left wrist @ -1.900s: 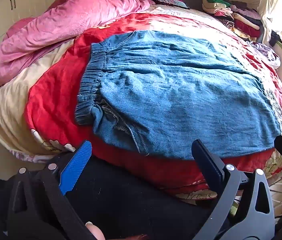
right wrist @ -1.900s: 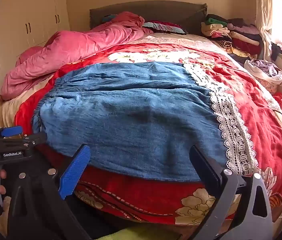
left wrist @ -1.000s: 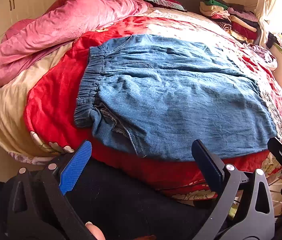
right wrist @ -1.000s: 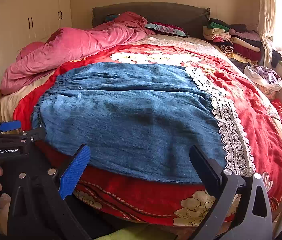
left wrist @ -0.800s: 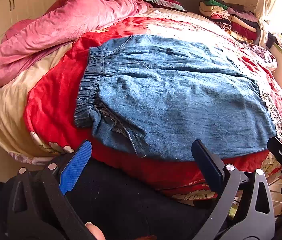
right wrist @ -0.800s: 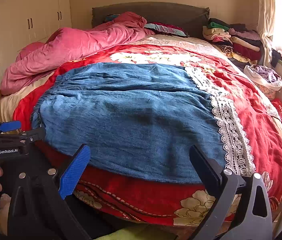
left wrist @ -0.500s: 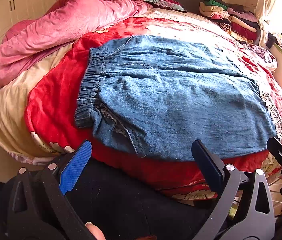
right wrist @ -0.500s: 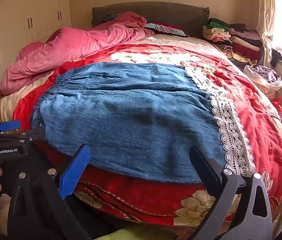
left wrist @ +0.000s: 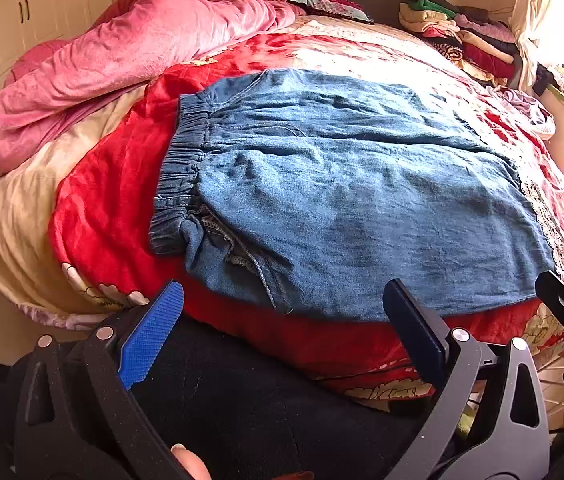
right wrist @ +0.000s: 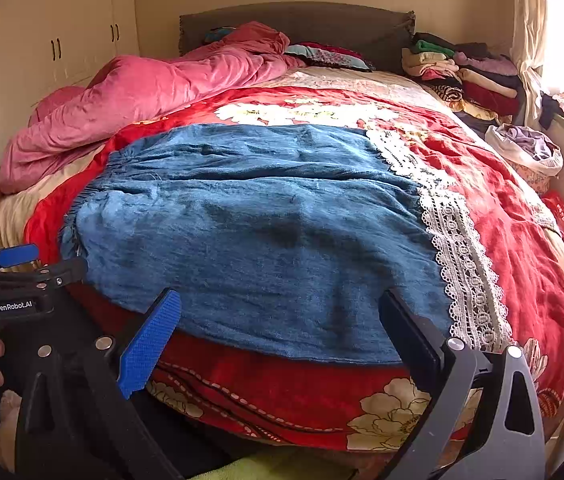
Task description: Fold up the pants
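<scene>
Though nothing is gripped yet, the one pair of denim pants (left wrist: 346, 196) lies spread flat across the red floral blanket (left wrist: 102, 200) on the bed, elastic waistband (left wrist: 180, 184) to the left, white lace hem (right wrist: 462, 264) to the right; the left gripper (left wrist: 282, 316) and right gripper (right wrist: 282, 316) hover just short of the near edge, each with its fingers wide apart and empty; the cloth looks soft, limp and fairly light, likely to sag and drag on the blanket rather than slide; I would judge the near waistband corner and the near hem corner the best holds; one pink duvet (left wrist: 122, 48) lies bunched behind, and one stack of folded clothes (right wrist: 462, 76) sits by the headboard.
</scene>
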A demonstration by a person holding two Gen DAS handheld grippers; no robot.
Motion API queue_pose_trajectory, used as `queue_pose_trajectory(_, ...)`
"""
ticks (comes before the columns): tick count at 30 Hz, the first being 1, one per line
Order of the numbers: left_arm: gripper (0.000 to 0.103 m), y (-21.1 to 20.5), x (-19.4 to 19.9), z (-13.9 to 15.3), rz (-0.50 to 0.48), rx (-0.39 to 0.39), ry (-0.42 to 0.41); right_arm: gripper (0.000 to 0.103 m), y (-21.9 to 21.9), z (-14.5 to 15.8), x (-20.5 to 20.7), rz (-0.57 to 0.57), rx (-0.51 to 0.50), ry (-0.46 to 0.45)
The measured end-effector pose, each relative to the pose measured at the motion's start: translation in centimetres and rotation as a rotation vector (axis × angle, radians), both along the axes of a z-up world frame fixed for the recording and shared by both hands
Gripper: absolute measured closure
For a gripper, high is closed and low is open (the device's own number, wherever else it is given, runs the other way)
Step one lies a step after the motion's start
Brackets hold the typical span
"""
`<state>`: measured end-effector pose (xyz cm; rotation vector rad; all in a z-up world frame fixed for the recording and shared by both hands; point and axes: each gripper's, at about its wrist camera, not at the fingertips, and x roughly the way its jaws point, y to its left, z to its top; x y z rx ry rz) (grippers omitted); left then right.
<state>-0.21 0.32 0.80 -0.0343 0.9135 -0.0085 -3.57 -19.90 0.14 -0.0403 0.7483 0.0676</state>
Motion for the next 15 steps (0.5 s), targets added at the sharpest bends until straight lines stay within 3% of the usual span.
queue_pose_trajectory(15,0.009,-0.16,0.19,-0.14,0.005,0.004,0.000,0.004,-0.08,-0.06,0.30,-0.012,-0.015,0.002)
